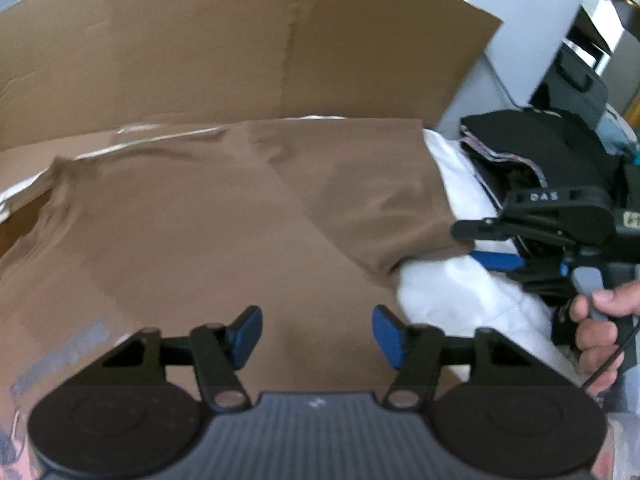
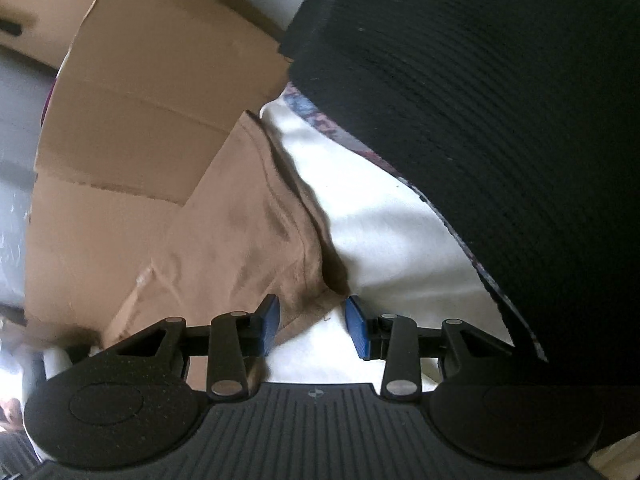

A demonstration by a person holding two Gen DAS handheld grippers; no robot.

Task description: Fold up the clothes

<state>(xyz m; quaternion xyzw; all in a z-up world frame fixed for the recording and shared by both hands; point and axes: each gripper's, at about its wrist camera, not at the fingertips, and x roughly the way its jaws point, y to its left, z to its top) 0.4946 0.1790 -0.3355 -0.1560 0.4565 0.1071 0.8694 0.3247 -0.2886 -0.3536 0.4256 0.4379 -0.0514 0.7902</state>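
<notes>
Near the right edge of the brown shirt [image 2: 248,240], its folded corner lies between the parted pads of the right gripper [image 2: 312,326], ungripped. Left gripper [image 1: 317,332] hovers half-open over mid-shirt, empty. Right hand nearer.

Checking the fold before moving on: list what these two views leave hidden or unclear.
- Left wrist view: the brown shirt's near hem is hidden under the left gripper; its print at the left edge is blurred, unreadable.
- Right wrist view: the black fabric runs off the frame.
- Right wrist view: the shirt corner sits between the right gripper's fingers; contact unclear.
</notes>
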